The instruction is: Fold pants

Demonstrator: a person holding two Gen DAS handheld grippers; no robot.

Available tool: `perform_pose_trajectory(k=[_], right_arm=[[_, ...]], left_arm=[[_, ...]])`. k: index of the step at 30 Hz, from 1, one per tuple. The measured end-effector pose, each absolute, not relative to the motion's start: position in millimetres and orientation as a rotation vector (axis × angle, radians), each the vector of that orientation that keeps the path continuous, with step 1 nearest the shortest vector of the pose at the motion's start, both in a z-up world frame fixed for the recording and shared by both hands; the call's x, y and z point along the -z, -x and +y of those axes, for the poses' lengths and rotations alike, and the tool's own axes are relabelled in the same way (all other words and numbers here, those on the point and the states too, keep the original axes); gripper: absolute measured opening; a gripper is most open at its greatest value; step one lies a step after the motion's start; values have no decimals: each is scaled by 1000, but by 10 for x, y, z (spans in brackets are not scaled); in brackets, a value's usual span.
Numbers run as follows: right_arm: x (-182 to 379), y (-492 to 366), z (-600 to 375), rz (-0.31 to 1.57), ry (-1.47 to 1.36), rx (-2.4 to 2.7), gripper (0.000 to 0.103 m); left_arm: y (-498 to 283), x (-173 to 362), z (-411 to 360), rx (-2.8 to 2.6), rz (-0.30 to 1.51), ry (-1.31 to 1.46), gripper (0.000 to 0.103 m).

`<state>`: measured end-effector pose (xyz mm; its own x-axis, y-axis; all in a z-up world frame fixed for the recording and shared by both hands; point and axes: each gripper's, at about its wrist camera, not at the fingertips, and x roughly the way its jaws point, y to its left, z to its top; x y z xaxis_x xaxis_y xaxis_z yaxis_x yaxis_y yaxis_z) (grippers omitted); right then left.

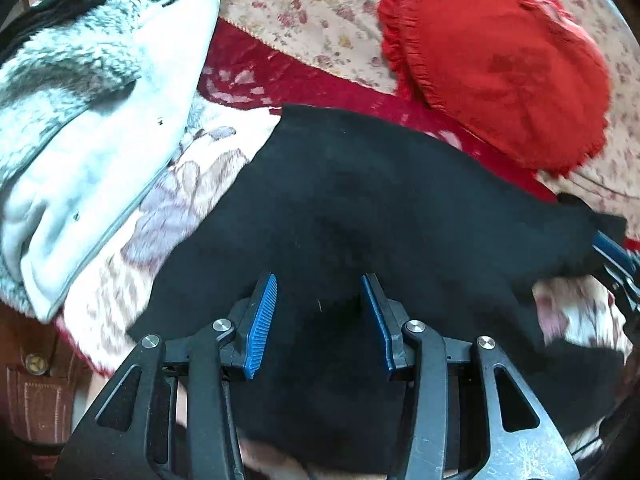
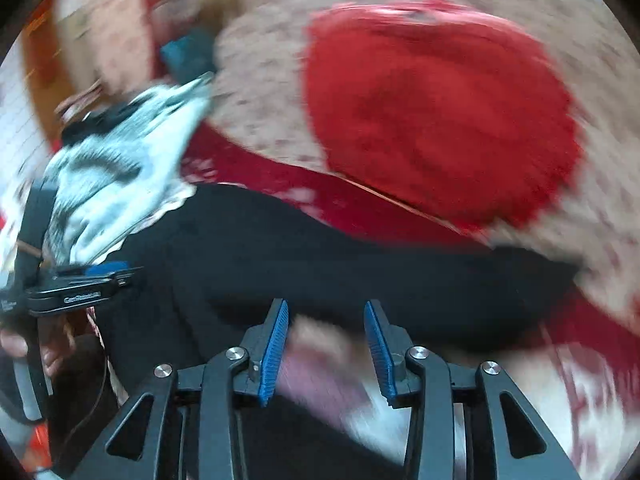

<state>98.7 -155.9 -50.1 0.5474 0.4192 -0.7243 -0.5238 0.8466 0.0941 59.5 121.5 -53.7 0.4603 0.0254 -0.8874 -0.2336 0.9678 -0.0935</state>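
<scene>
Black pants (image 1: pixel 360 208) lie spread on the patterned blanket (image 1: pixel 192 184) right under the left gripper (image 1: pixel 320 312), whose blue pads stand apart with nothing pinched, seemingly let go so the cloth can settle flat. Over the near edge of the pants, the right gripper (image 2: pixel 326 344) is likewise released and empty, probably lining up for the next fold. Farther off sit a red cushion (image 1: pixel 500 68) and, far left, a fleecy grey-white jacket (image 1: pixel 80 120), clear of the work.

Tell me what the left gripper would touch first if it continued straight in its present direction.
Probably the black pants: the left gripper points down at them, jaws open and empty. Depth is unclear.
</scene>
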Motion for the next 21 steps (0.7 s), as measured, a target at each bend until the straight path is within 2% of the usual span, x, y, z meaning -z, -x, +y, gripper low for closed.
perform_pose_trajectory(k=[7, 14, 15, 17, 18, 21], right_arm=[[790, -1888, -831, 919, 234, -718, 40], [1147, -2358, -735, 1033, 197, -864, 41], [1145, -2394, -752, 1034, 168, -873, 38], [1138, -2366, -779, 1028, 144, -882, 16], [1119, -2307, -777, 1008, 171, -873, 10], [941, -2101, -778, 937, 217, -861, 5]], left_arm=[[-1053, 694, 1342, -176, 1135, 192, 43], [-1222, 770, 1327, -171, 1129, 153, 44], [-1224, 775, 1348, -167, 1125, 167, 44], [-1219, 775, 1376, -159, 1122, 187, 44], [-1209, 763, 1380, -155, 1122, 187, 44], [-1091, 698, 1416, -155, 1116, 187, 44]])
